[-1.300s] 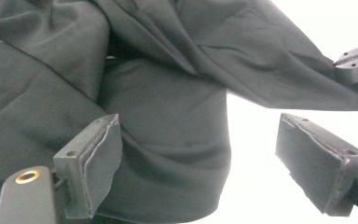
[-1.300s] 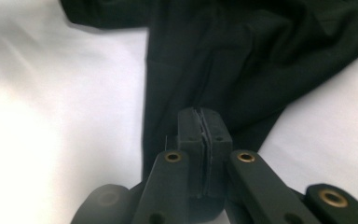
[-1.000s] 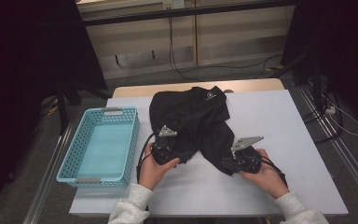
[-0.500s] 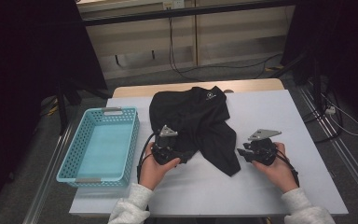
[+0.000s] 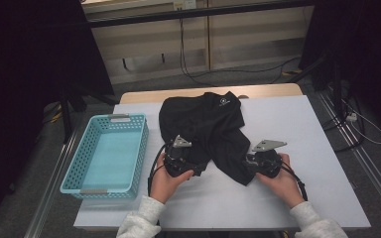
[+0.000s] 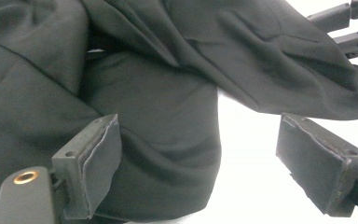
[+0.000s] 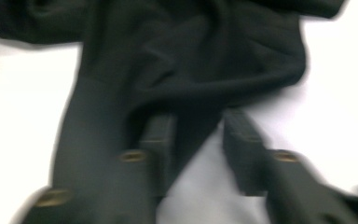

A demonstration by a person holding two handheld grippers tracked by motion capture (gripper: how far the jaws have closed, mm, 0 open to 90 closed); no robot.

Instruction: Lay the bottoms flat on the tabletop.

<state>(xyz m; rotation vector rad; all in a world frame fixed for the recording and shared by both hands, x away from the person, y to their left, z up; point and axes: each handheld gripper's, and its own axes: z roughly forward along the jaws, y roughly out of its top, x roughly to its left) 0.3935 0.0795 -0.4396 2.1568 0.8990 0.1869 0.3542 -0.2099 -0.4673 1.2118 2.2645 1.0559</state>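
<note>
Both tongs sit at the near edge of a black T-shirt [image 5: 206, 131] on the white tabletop [image 5: 297, 198]. Left tongs [image 6: 214, 163] gape wide, one jaw resting against a fold of cloth, the other over bare tabletop. Right tongs [image 7: 198, 144], blurred, stand narrowly apart around the shirt's lower corner, not yet pinching it. Farther left, beside the shirt, sits a light blue plastic basket [image 5: 72, 171].
</note>
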